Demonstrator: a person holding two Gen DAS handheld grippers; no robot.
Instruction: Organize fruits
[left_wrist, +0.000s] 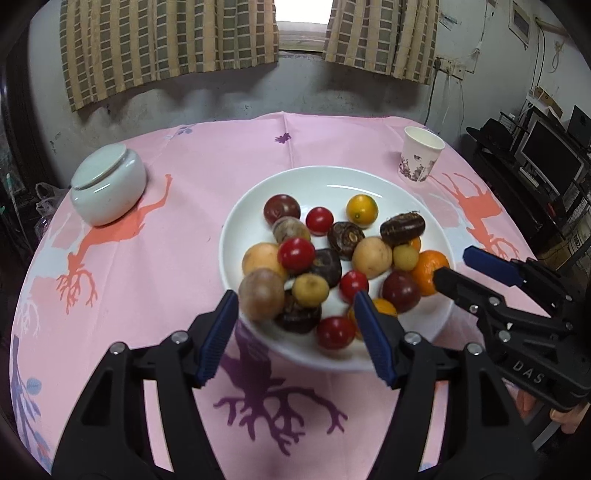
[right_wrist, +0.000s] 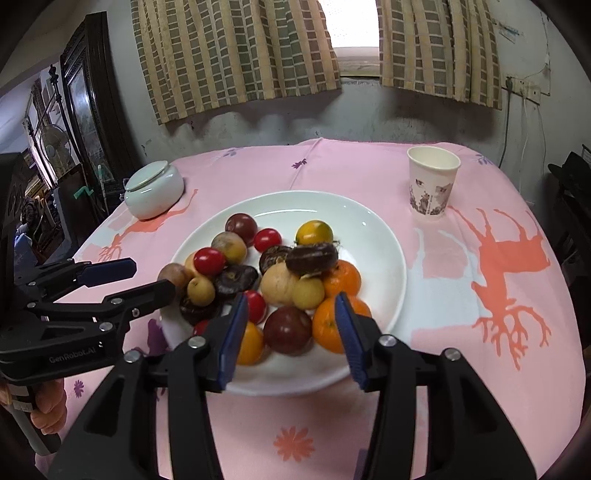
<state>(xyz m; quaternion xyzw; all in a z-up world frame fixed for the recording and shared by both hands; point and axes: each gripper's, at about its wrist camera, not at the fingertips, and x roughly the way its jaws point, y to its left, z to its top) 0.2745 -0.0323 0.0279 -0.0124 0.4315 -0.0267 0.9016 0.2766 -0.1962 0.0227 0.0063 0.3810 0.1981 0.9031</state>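
Hovering low in the frame, the left gripper (left_wrist: 295, 332) and right gripper (right_wrist: 291, 336) (both angled down) stand spread, pinching nothing, above the near rim of the white plate (left_wrist: 332, 184) of fruits (left_wrist: 332, 254) mid-frame on the pink tablecloth (left_wrist: 166, 258); checked curtains (left_wrist: 166, 44) hang along the top.

One round white ceramic plate (left_wrist: 332, 177), centre frame. On it: five small red cherry tomatoes (left_wrist: 295, 254), two orange mandarins (right_wrist: 341, 277), two yellow-orange round fruits (left_wrist: 362, 209); the brown and tan fruits overlap too much to count. One white lidded ceramic jar (left_wrist: 109, 186), left. One printed paper cup (left_wrist: 419, 157), upper right.
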